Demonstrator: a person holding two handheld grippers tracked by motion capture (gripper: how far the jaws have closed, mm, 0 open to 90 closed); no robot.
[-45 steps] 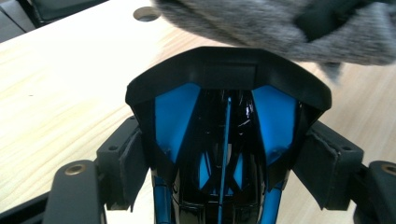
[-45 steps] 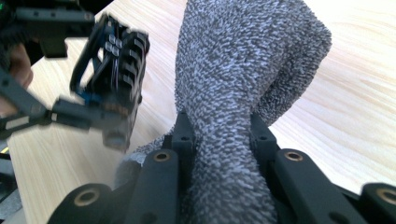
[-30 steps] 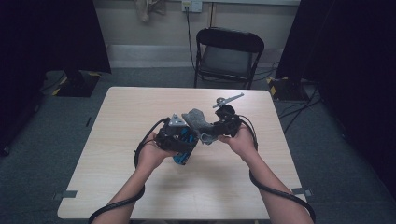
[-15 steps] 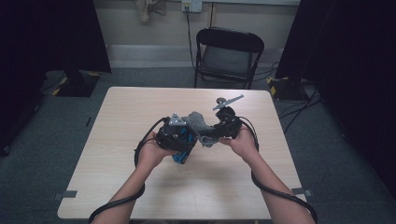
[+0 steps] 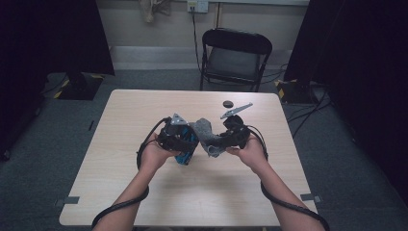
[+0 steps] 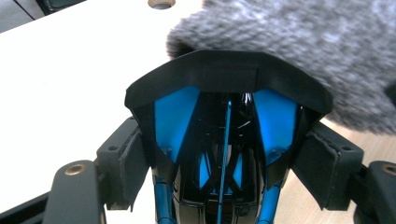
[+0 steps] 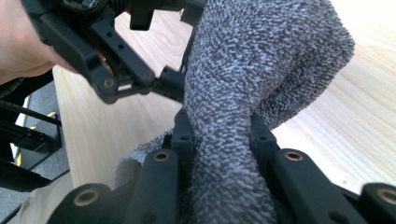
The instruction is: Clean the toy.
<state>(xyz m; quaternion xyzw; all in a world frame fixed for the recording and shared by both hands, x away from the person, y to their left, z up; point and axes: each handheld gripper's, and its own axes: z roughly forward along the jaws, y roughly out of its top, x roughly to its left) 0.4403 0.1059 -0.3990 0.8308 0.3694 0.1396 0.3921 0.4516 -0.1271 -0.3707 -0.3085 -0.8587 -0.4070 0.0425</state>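
Observation:
At the middle of the table my left gripper [image 5: 185,139] is shut on a glossy blue and black plastic object [image 5: 184,155]. In the left gripper view that object [image 6: 224,140] sits between the two pads [image 6: 131,163] of the left gripper [image 6: 226,154], its black rim facing away. A grey fuzzy cloth [image 5: 204,131] hangs between the two grippers. My right gripper [image 5: 225,140] is shut on it. The right gripper view has the cloth [image 7: 261,60] pinched in the right gripper [image 7: 219,135] and rising toward the left gripper [image 7: 116,70]. Grey cloth [image 6: 299,51] touches the object's far rim.
A small dark disc [image 5: 227,103] lies on the light wooden table [image 5: 120,125] behind the right gripper. A black folding chair [image 5: 235,53] stands past the far edge. Cables trail from both grippers along the person's forearms.
The right gripper and the cloth have shifted slightly toward the near side. Both grips are unchanged.

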